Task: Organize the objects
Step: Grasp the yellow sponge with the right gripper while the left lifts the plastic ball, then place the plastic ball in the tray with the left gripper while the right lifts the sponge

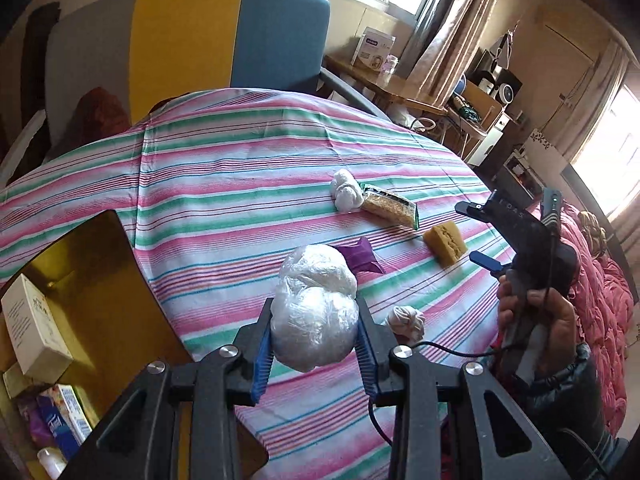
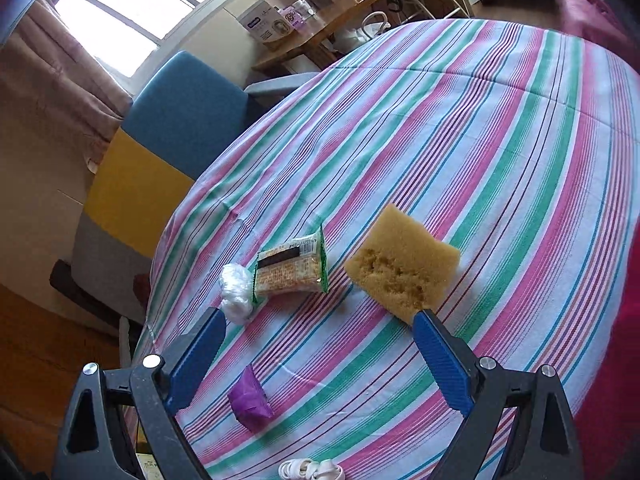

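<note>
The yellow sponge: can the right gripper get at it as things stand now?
Probably yes. The right gripper has its jaws wide open and empty, the yellow sponge lies just ahead by one jaw, and nothing covers it.

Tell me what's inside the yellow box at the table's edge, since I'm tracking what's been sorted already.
The yellow box holds a white carton, a blue-and-white packet and a small white bottle. The left gripper hides the rest.
</note>
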{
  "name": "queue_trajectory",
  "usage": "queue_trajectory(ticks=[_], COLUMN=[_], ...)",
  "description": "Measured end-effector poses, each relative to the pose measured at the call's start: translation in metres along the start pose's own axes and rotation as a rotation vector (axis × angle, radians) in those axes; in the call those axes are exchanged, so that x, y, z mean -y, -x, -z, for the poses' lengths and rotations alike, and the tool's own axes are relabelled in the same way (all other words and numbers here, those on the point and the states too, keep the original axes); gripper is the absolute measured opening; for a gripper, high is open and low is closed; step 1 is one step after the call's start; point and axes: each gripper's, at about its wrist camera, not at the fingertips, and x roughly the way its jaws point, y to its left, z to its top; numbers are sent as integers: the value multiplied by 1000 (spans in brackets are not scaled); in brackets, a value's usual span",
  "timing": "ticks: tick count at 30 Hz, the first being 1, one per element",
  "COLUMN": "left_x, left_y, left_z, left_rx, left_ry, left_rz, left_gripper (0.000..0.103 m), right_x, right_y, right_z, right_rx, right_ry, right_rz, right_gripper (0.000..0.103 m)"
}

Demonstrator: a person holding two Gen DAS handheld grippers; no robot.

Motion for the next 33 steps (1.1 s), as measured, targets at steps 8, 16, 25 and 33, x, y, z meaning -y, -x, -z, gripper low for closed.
queue_trajectory(ticks=[8, 16, 25, 33], left_x=[-18, -42, -58, -86], left_y=[33, 57, 73, 88], left_z=[42, 71, 86, 109], left_rx=[26, 56, 83, 105], left_ry=[42, 88, 125, 219], left_rz=[-2, 0, 5, -45], left_gripper=[36, 36, 36, 36], right_x=[19, 14, -27, -11], right_y=[9, 0, -65, -83], right_z=[-5, -5, -5, -9], right_rx=[69, 52, -97, -170], right_ry=[-62, 8, 454, 477], right_rz=[102, 256, 562, 579], right_gripper=[94, 92, 93, 61])
